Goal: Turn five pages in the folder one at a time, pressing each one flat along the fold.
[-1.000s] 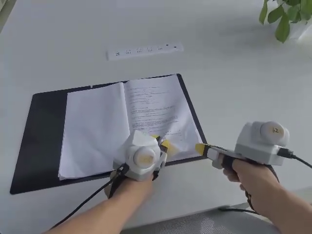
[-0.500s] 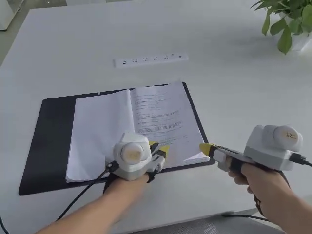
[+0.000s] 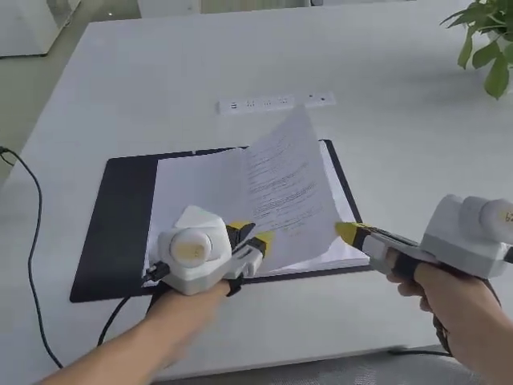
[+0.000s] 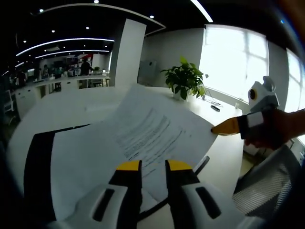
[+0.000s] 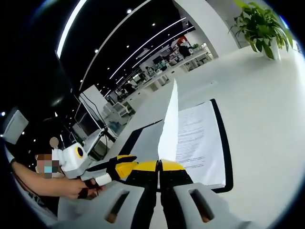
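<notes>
Paper sits between the jaws of my right hand-held gripper (image 3: 346, 232): they are clenched on the outer edge of one printed page (image 3: 288, 180). The page rises tilted off the stack, its free top corner pointing toward 12 o'clock. In the right gripper view the sheet stands edge-on straight up from the closed yellow tips. The black folder (image 3: 120, 216) lies open on the white table (image 3: 401, 120), with the turned pages flat at 9 o'clock from the lifted sheet. My left hand-held gripper (image 3: 250, 237) is at the folder's 6 o'clock edge, its jaws a narrow gap apart and grasping nothing. Whether they touch the paper below I cannot tell. A white power strip (image 3: 276, 102) lies at 12 o'clock from the folder, and a green plant (image 3: 485, 40) at 2 o'clock.
</notes>
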{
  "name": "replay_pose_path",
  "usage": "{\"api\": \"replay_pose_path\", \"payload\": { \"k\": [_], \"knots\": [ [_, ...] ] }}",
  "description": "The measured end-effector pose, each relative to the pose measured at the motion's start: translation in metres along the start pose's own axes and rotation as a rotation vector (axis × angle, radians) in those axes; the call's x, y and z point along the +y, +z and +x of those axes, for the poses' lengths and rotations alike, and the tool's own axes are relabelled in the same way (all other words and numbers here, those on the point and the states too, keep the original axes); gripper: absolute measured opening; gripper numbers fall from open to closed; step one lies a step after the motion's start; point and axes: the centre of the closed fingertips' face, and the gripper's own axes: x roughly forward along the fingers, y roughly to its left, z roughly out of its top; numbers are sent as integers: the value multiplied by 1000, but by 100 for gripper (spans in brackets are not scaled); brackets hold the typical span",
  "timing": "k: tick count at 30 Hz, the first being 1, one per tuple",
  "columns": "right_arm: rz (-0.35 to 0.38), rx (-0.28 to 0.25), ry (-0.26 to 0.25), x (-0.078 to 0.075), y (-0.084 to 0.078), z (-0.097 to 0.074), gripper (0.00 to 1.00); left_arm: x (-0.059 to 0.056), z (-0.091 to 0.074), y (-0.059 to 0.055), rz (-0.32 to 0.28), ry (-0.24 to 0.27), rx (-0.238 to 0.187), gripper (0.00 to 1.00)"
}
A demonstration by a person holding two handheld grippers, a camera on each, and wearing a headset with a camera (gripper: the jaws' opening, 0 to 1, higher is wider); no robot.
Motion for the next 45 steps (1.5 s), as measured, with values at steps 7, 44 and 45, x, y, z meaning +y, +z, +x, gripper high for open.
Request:
{"api": "replay_pose_path", "payload": {
  "k": [7,44,45],
  "knots": [
    [-20,-10,45,29,4,8,0,18,-32,17,9,27,-44,18],
    [-159,255,217,150,-73,131,0,125,-161,19,-47,214,-125,18],
    [-159,259,219,150,-75,133,0,126,-162,18,-49,214,-123,18]
  ]
}}
